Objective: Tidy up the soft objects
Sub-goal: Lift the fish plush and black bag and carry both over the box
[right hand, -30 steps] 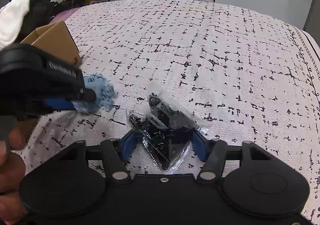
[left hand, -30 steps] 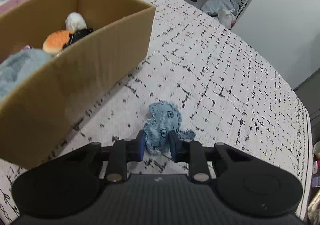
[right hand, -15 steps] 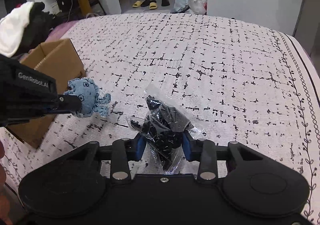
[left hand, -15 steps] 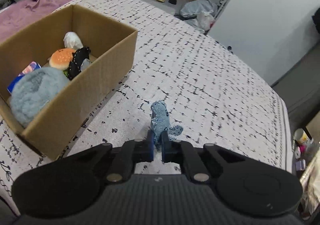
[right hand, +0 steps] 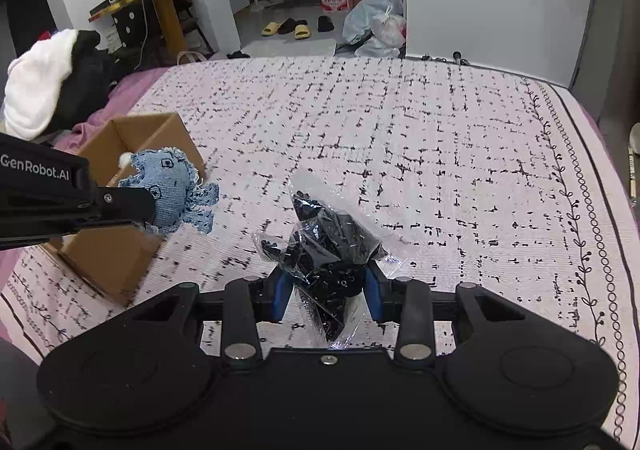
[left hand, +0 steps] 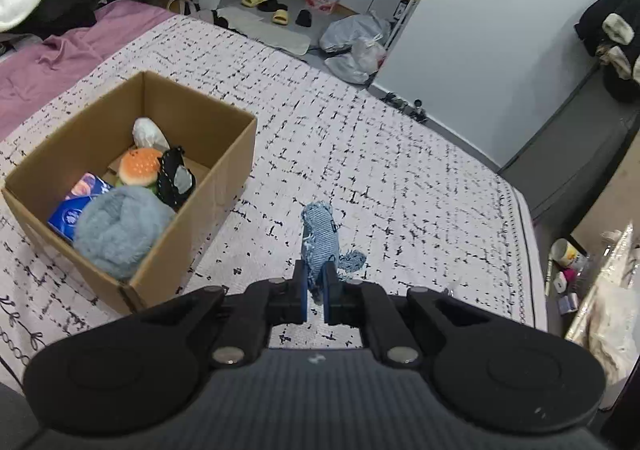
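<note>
My left gripper (left hand: 316, 282) is shut on a blue denim soft toy (left hand: 320, 238) and holds it in the air above the bed, to the right of the cardboard box (left hand: 224, 186). The toy also shows in the right wrist view (right hand: 172, 186), level with the box (right hand: 116, 250). My right gripper (right hand: 326, 290) is shut on a clear plastic bag of black soft items (right hand: 328, 250) and holds it above the bedspread. The box holds a grey fluffy ball (left hand: 120, 230), a burger plush (left hand: 140, 166), a black pouch (left hand: 174, 178), a white item and a blue pack.
The patterned white bedspread (right hand: 440, 154) covers the bed. A purple sheet (left hand: 60, 58) and a white and black pile (right hand: 48, 86) lie at the far left. The bed edge drops off on the right (left hand: 532, 234). Slippers and bags sit on the floor beyond.
Both grippers closed on their items and rose. The denim toy and the black bag have left the bedspread; the box now sits lower and farther in the left wrist view.
</note>
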